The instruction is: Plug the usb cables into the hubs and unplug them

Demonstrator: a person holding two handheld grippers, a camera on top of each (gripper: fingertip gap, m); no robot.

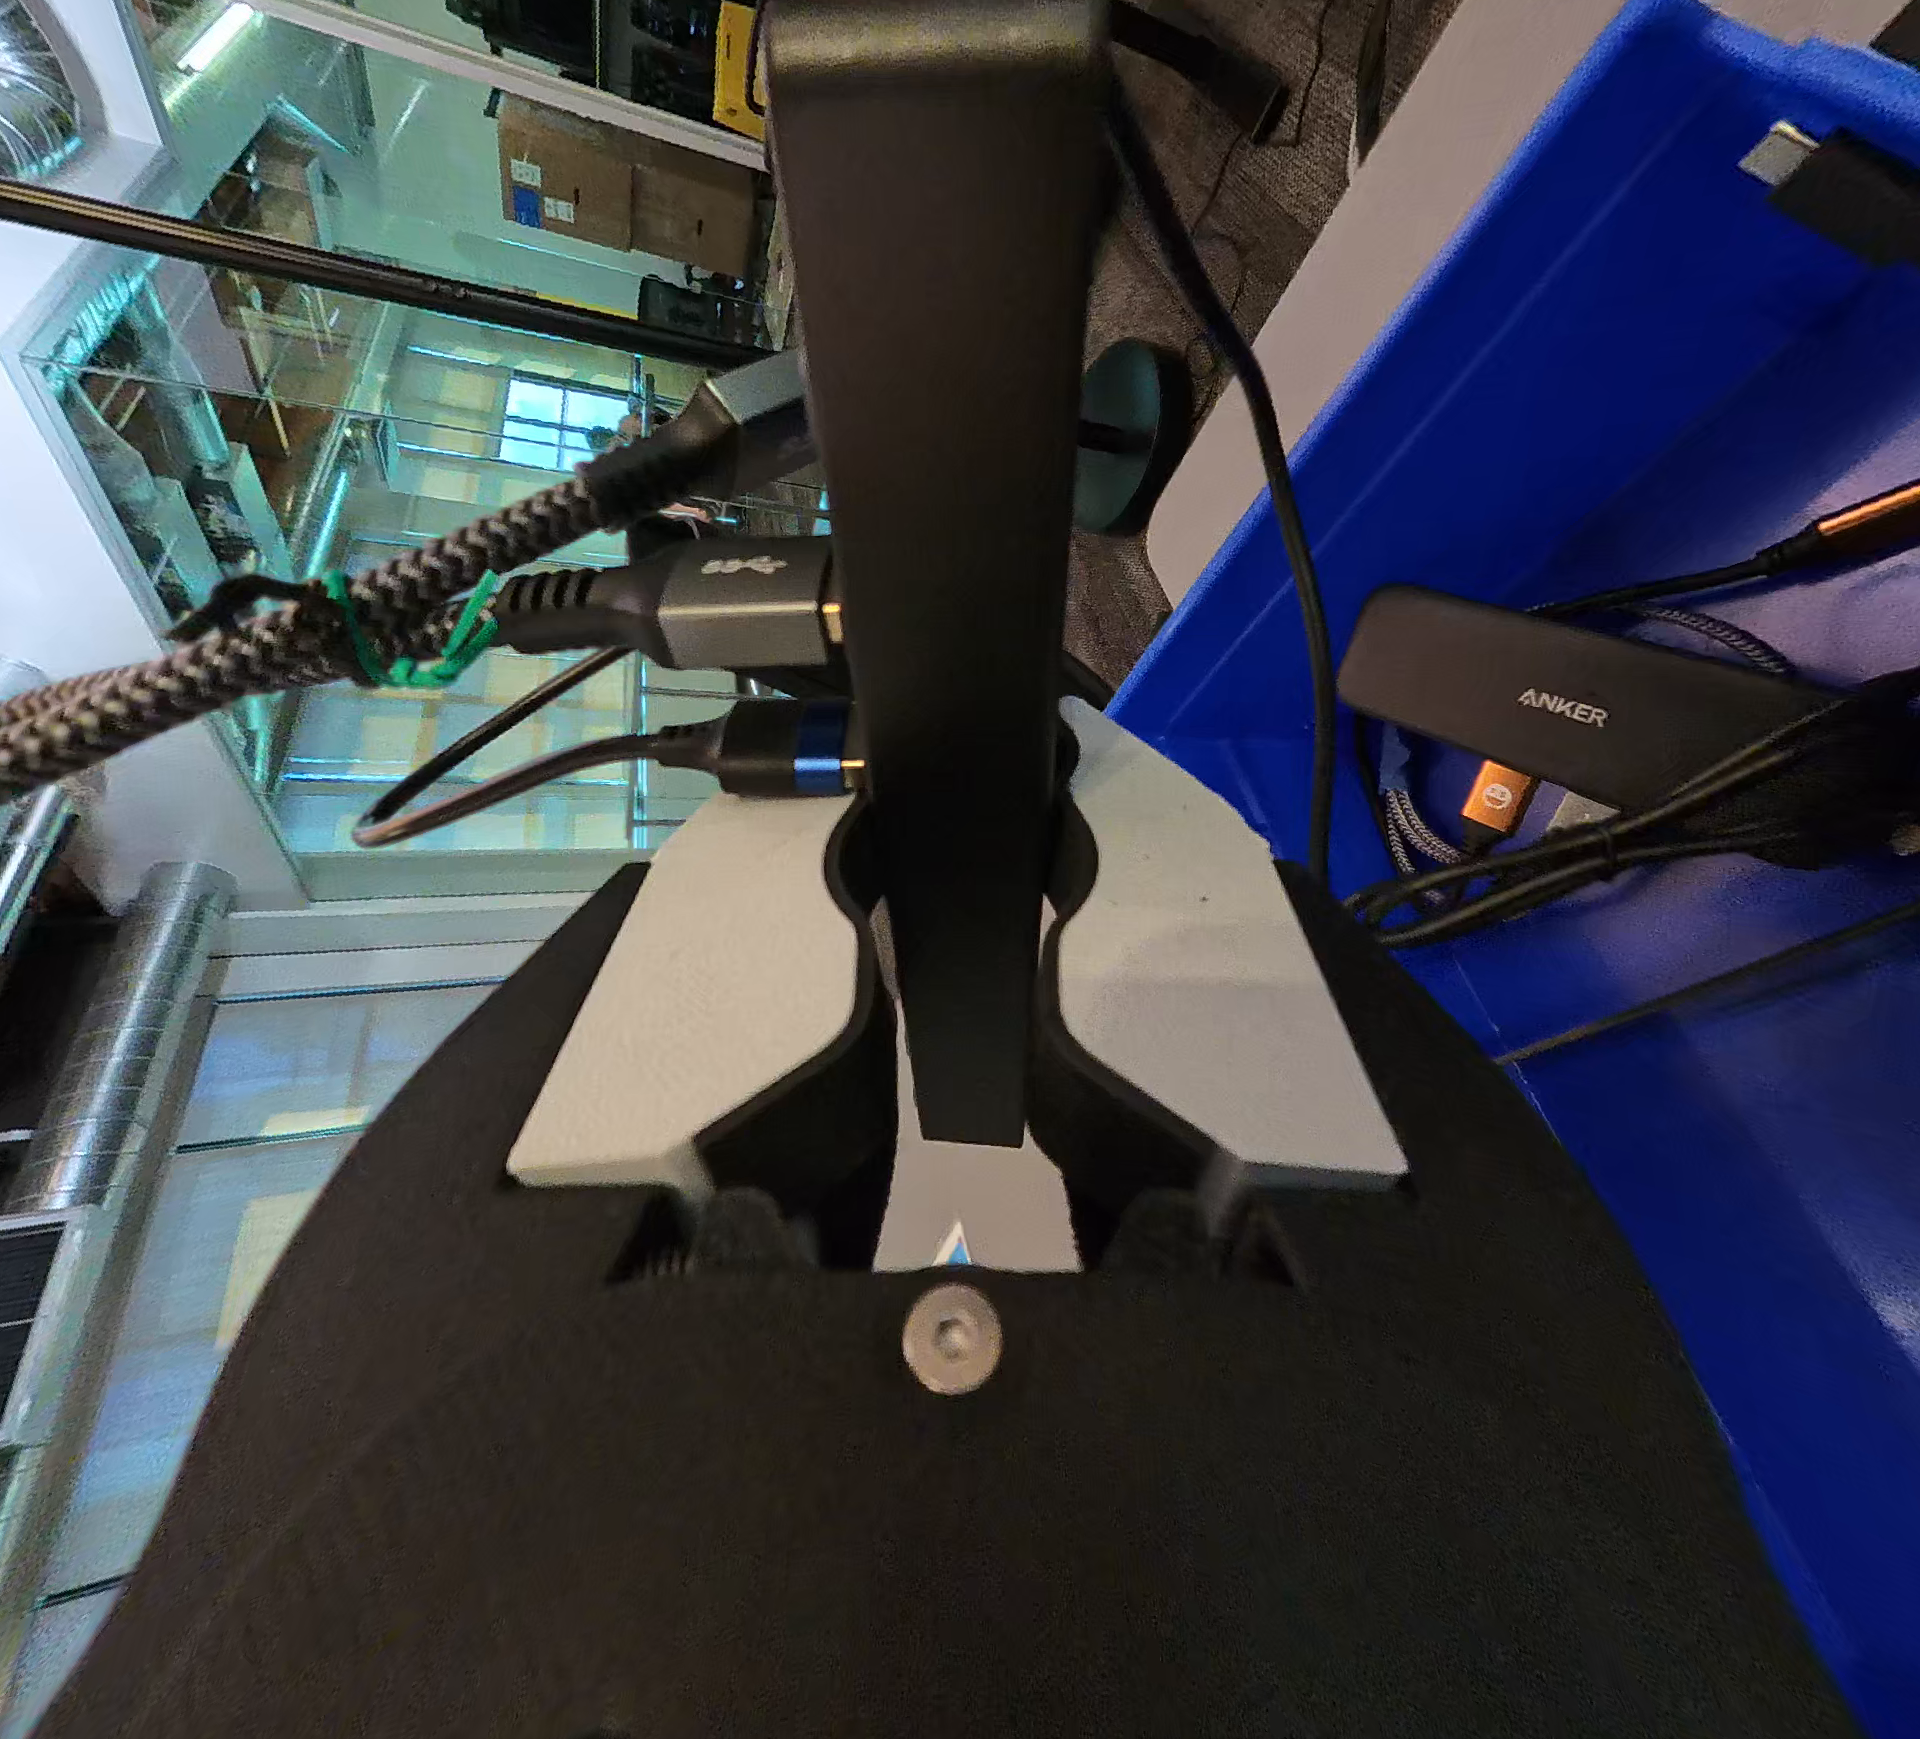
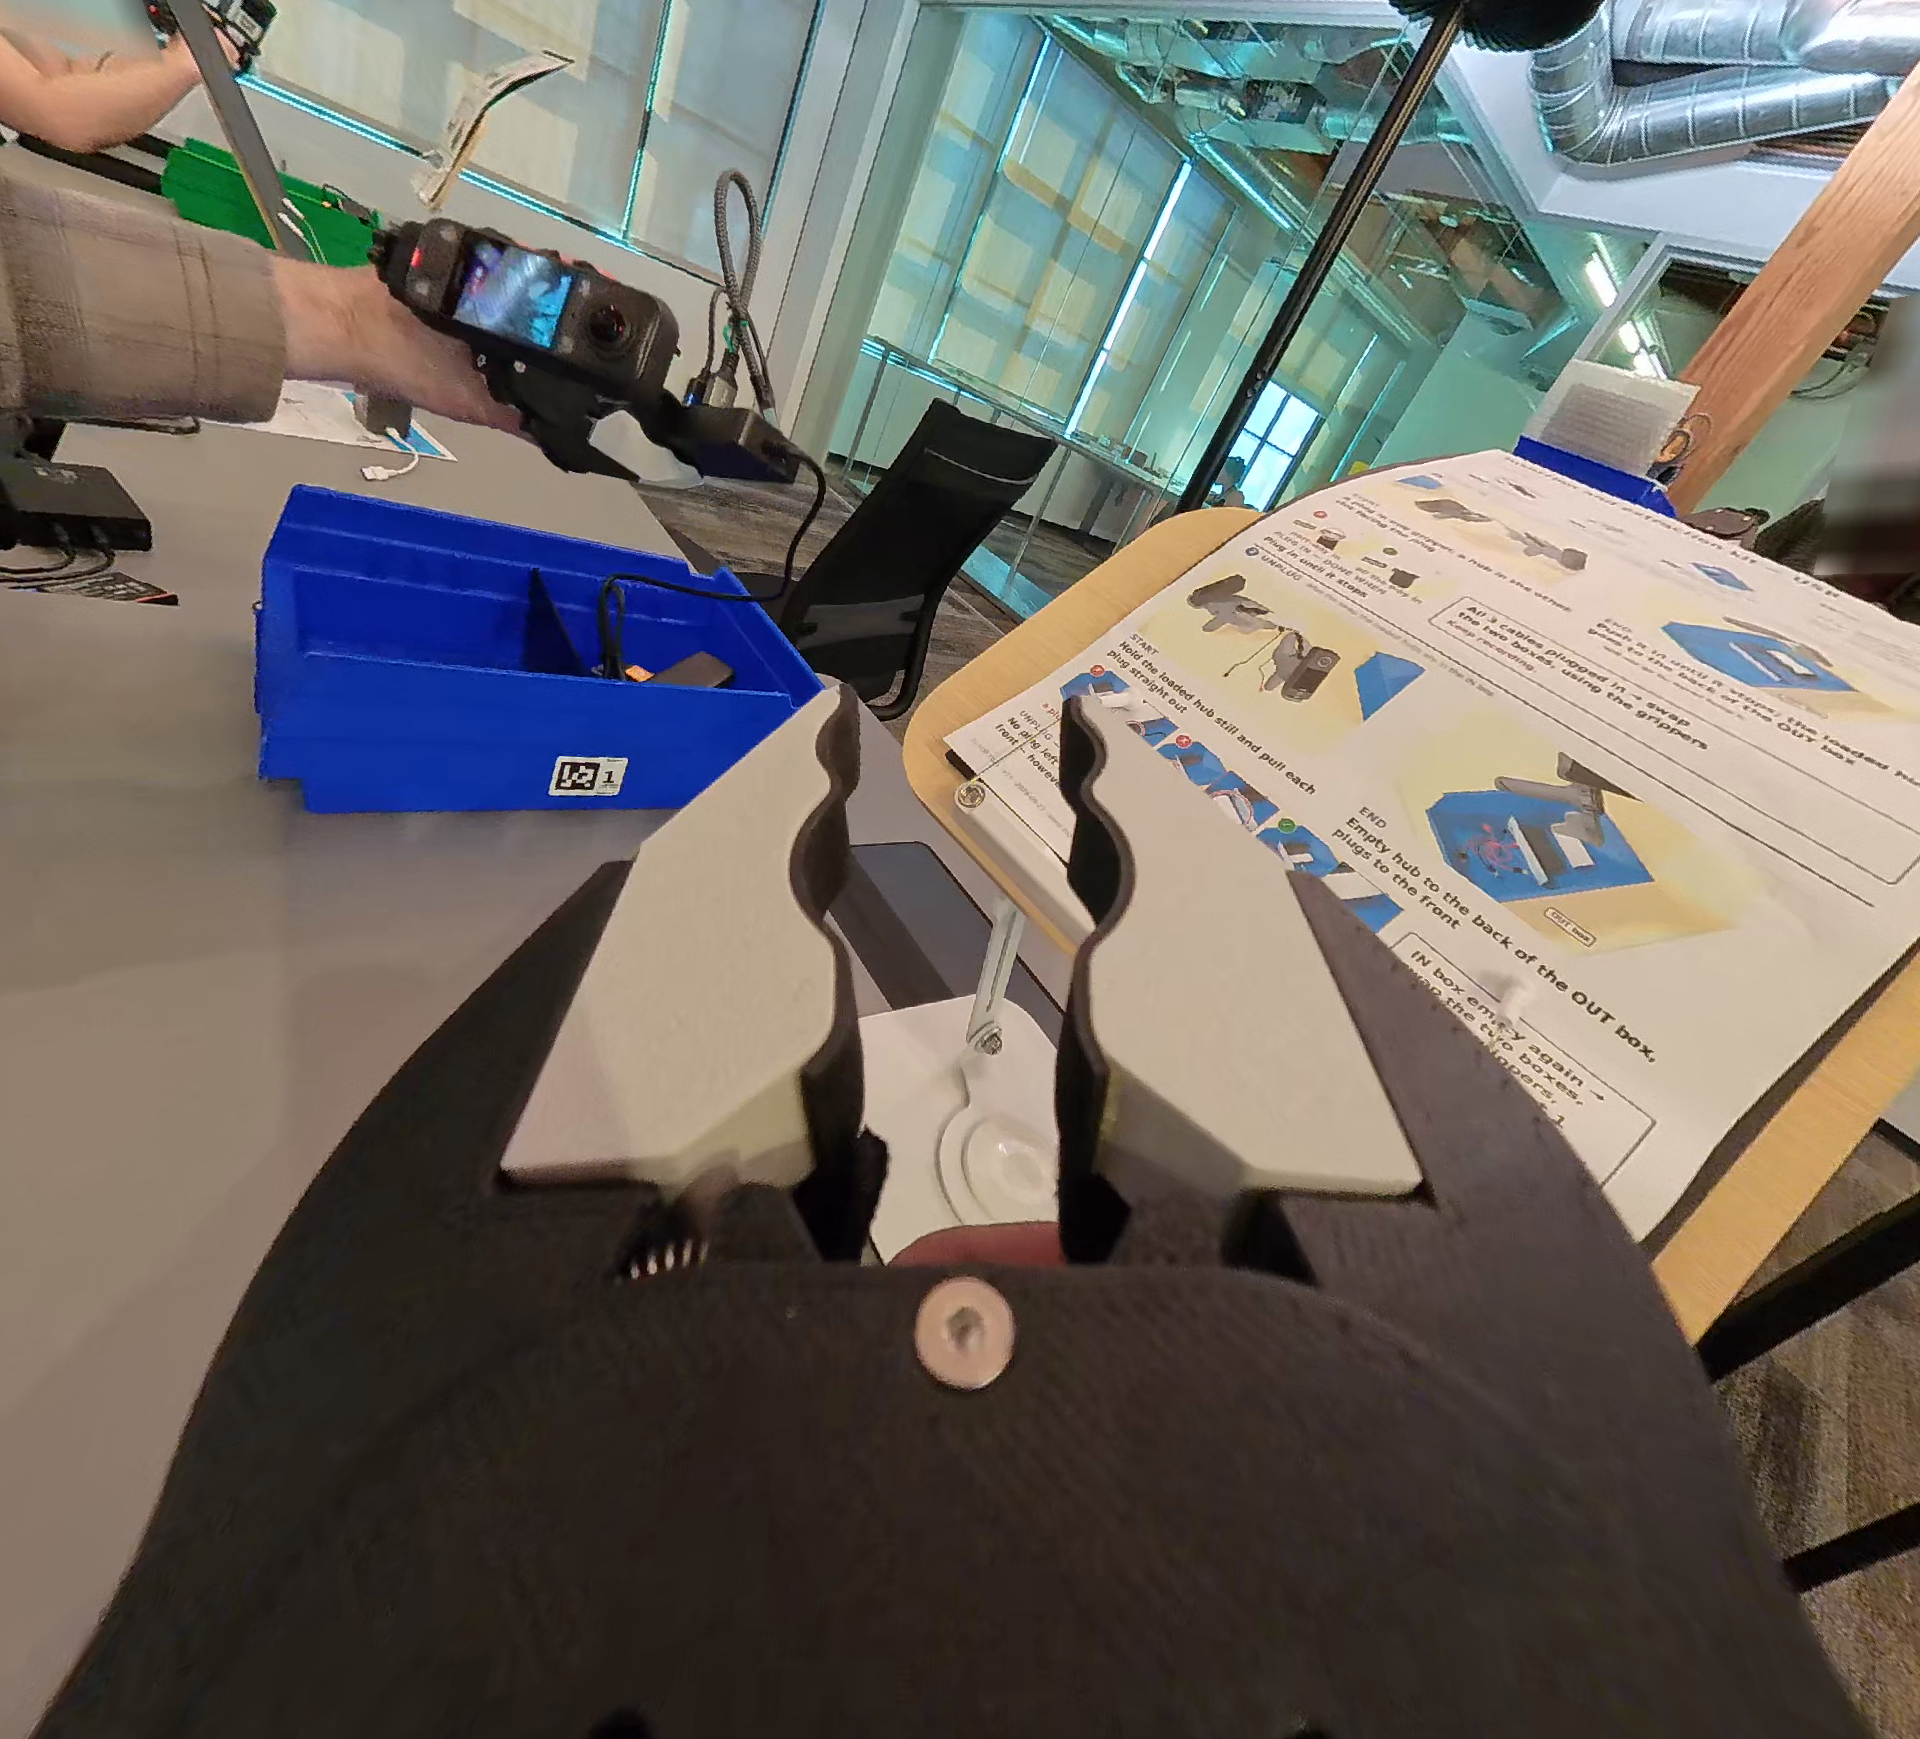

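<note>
Left gripper (image 1: 961, 868) fingers clamped together; right gripper (image 2: 961, 754) fingers parted.

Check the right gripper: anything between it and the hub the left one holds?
Nothing visible. The right gripper is open and empty, and only bare air separates it from the hub held over the blue bin.

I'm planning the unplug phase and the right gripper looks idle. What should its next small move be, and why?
Probably bring the right gripper over to the hub and close on one plug, perhaps the blue-ringed plug. The left gripper is clamped on the hub, raised above the blue bin with three plugs seated in its side, while the right gripper is open, empty and well away from it.
</note>
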